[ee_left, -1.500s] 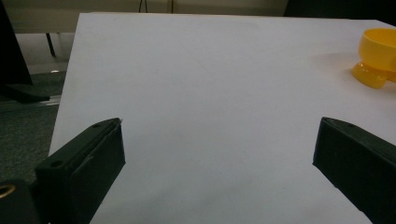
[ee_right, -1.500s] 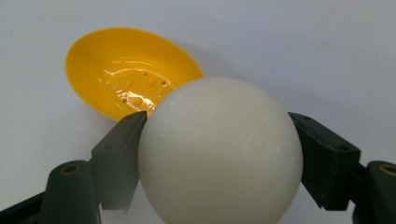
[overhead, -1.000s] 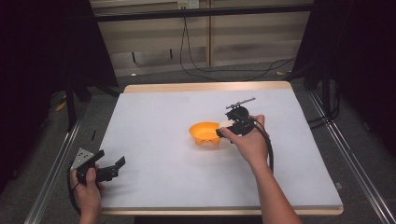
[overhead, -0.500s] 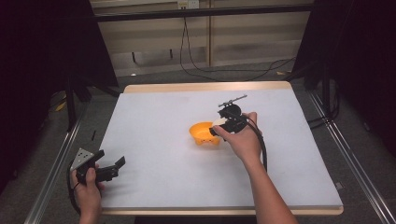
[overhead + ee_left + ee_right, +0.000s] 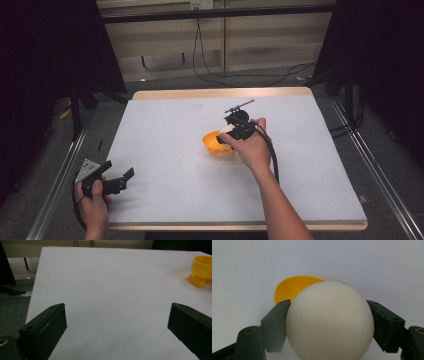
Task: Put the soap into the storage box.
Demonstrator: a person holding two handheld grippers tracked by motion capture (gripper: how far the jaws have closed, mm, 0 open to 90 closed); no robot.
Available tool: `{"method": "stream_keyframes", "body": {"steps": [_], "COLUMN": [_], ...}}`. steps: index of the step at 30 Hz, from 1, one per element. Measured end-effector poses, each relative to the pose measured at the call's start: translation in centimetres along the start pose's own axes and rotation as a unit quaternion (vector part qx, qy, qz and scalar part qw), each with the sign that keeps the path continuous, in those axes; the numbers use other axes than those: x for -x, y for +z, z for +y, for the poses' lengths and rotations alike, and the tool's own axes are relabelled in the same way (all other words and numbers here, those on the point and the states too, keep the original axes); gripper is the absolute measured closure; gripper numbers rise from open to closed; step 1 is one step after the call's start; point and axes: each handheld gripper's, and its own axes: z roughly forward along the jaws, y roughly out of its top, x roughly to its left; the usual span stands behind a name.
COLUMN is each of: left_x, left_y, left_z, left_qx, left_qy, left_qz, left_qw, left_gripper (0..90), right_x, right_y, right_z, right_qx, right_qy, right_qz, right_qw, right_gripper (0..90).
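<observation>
one white egg, one orange cup, two grippers.

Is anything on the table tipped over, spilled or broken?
Nothing stands out. The yellow egg cup stands upright on the white table, and the right gripper holds the white egg whole above it.

Cream-white ball, orange-yellow cup, plain white table with pale wood edge, black tool jaws

Glossy white ball; shiny yellow plastic cup; matt table
</observation>
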Motion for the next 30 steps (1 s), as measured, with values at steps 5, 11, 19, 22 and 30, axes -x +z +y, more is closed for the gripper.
{"method": "stream_keyframes", "body": {"steps": [5,11,19,22,30], "left_x": [0.0,0.0,0.0,0.0,0.0], "left_y": [0.0,0.0,0.0,0.0,0.0], "left_z": [0.0,0.0,0.0,0.0,0.0], "left_qx": [0.003,0.004,0.004,0.004,0.004], "left_qy": [-0.002,-0.003,-0.003,-0.003,-0.003], "left_qz": [-0.001,-0.002,-0.002,-0.002,-0.002], "left_qw": [1.0000,1.0000,1.0000,1.0000,1.0000], "left_gripper": [2.0,2.0,2.0,2.0,2.0], "right_x": [-0.4,-0.6,-0.7,-0.8,-0.8], "right_y": [0.5,0.9,1.5,1.8,2.6], "right_z": [0.4,0.7,0.8,0.9,0.9], "right_qx": [-0.004,-0.009,-0.016,-0.018,-0.027], "right_qy": [-0.002,0.001,0.003,0.003,0.006], "right_qz": [0.000,0.001,-0.001,-0.002,-0.004], "right_qw": [1.0000,1.0000,0.9999,0.9998,0.9996], "right_gripper": [23.6,23.6,23.6,23.6,23.6]}}
